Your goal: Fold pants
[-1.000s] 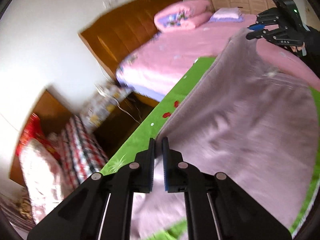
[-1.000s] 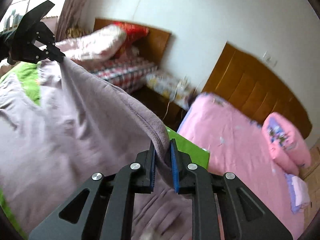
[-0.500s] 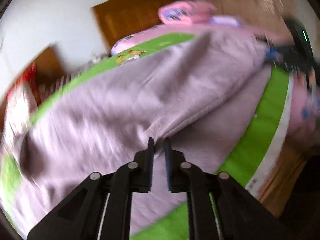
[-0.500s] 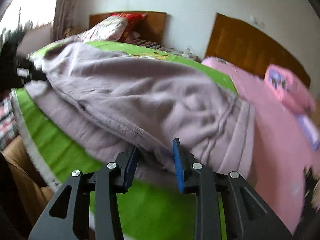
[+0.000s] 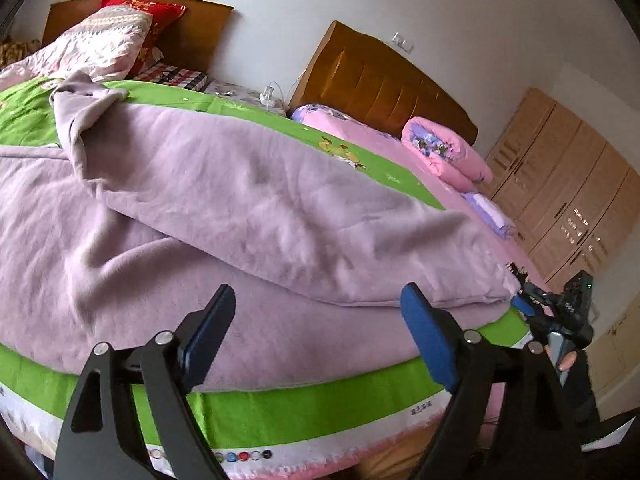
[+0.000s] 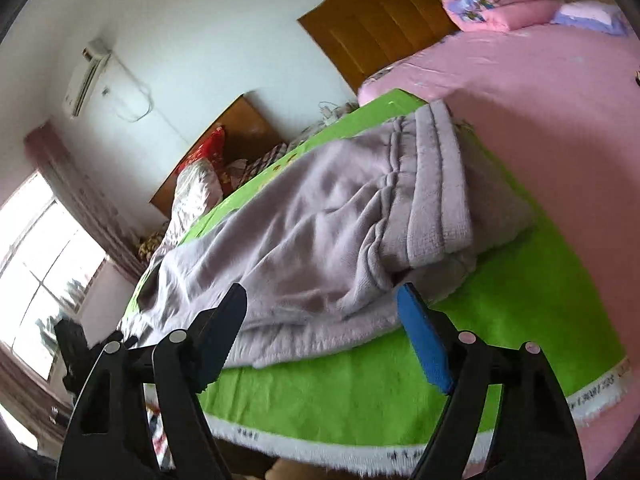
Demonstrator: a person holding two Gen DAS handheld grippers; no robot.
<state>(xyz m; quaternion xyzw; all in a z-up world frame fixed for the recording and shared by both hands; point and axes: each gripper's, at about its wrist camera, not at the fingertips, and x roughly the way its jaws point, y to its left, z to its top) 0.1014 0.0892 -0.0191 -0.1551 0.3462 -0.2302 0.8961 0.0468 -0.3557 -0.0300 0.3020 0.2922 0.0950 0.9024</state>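
Observation:
Lilac fleece pants [image 5: 224, 200] lie on a green blanket [image 5: 280, 404], one leg folded over the other along their length. Their waistband [image 6: 436, 188] shows in the right wrist view. My left gripper [image 5: 316, 320] is open and empty, just off the near edge of the pants. My right gripper [image 6: 324, 316] is open and empty, close to the near edge of the pants [image 6: 304, 240] by the waist end. The right gripper also shows at the right edge of the left wrist view [image 5: 560, 312].
The green blanket [image 6: 520, 312] has a white fringed near edge. A pink bed [image 6: 540, 80] with a rolled pink quilt [image 5: 444, 152] lies beyond it, with brown headboards [image 5: 380, 84] behind. Wardrobes [image 5: 572, 184] stand at right, pillows [image 5: 100, 44] far left.
Both grippers have let go of the pant leg they were carrying and opened wide. The leg now lies folded over the other, and both grippers have drawn back to the near edge.

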